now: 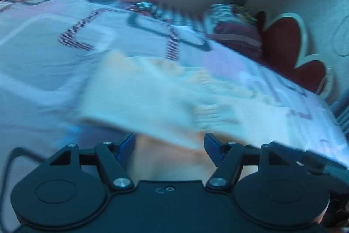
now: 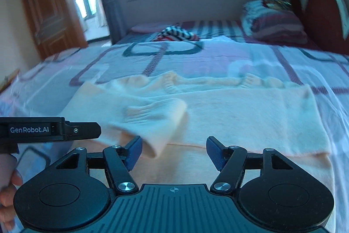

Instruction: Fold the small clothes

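Tongs left (image 1: 169,146) and right (image 2: 174,152) gape empty over sweater (image 2: 218,106).

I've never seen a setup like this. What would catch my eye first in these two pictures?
First, the pale peach sweater spread flat across the bed, one sleeve folded over its front. Next, the black right gripper at the bottom of its view, blue-padded jaws open just above the sweater's near edge, with the left gripper reaching in from the left. At the far end lie a striped garment and a dark red headboard.
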Demonstrator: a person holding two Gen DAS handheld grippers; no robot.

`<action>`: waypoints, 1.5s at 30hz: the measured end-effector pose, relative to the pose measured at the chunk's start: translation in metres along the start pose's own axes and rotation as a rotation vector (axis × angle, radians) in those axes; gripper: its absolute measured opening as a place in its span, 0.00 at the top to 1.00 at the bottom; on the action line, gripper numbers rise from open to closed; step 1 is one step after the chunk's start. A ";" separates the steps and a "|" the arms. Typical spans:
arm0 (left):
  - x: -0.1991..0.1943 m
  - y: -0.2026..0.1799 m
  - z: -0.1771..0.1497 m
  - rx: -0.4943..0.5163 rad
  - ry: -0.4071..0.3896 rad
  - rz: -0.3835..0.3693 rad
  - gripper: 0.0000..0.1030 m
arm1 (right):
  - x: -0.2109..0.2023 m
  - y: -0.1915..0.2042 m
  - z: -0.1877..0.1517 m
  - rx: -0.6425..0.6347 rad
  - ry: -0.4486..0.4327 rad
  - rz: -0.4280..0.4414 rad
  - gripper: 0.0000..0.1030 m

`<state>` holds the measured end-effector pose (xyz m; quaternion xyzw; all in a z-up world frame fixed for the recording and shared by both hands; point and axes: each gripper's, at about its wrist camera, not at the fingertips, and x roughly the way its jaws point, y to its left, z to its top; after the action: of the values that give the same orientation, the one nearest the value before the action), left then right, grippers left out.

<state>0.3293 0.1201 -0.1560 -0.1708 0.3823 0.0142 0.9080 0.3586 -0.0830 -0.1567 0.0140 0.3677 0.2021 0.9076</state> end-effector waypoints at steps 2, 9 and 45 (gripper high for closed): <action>-0.002 0.011 -0.004 -0.005 0.004 0.035 0.35 | 0.005 0.015 -0.003 -0.065 -0.001 0.009 0.37; 0.002 0.013 -0.012 0.062 -0.024 0.115 0.39 | 0.036 0.037 -0.002 -0.174 -0.008 -0.065 0.61; 0.027 0.005 -0.003 0.149 -0.106 0.167 0.92 | -0.018 -0.173 -0.002 0.528 -0.009 -0.226 0.97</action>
<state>0.3455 0.1216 -0.1780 -0.0692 0.3465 0.0704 0.9328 0.4072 -0.2490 -0.1767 0.2098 0.4029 -0.0032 0.8909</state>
